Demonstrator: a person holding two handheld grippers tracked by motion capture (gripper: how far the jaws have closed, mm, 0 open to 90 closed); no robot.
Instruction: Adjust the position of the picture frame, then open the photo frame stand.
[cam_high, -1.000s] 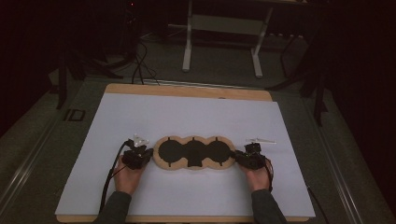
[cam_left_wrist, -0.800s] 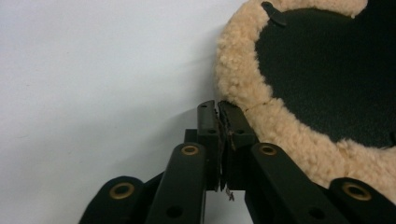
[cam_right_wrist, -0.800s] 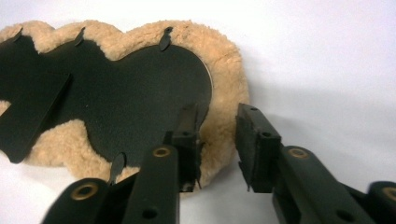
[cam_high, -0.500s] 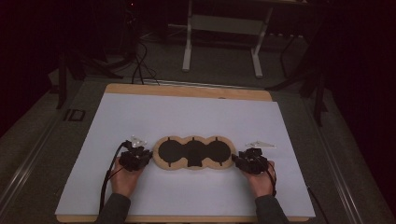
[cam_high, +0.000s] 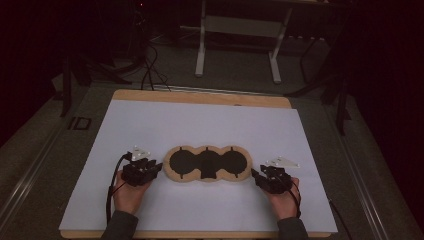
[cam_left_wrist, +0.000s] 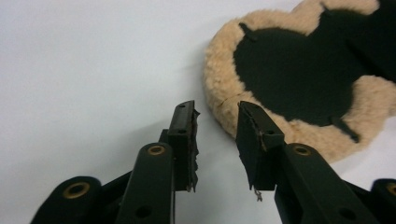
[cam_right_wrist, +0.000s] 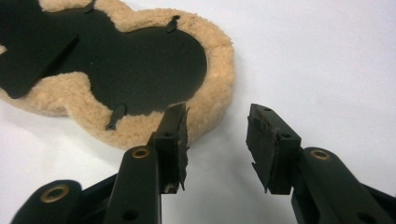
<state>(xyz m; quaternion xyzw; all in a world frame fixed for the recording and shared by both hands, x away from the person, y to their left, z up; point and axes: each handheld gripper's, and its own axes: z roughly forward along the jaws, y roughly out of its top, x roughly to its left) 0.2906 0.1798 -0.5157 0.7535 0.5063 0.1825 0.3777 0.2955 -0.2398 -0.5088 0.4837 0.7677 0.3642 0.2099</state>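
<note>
Lying flat at the lower centre of the white table sheet (cam_high: 200, 125), the tan fleece three-lobed pad with black inner panels (cam_high: 207, 163) is free – left gripper (cam_high: 150, 167) and right gripper (cam_high: 260, 177) have just been opening, jaws now spread and empty, both drawn back from its ends since a second ago, so I judge it released.
</note>
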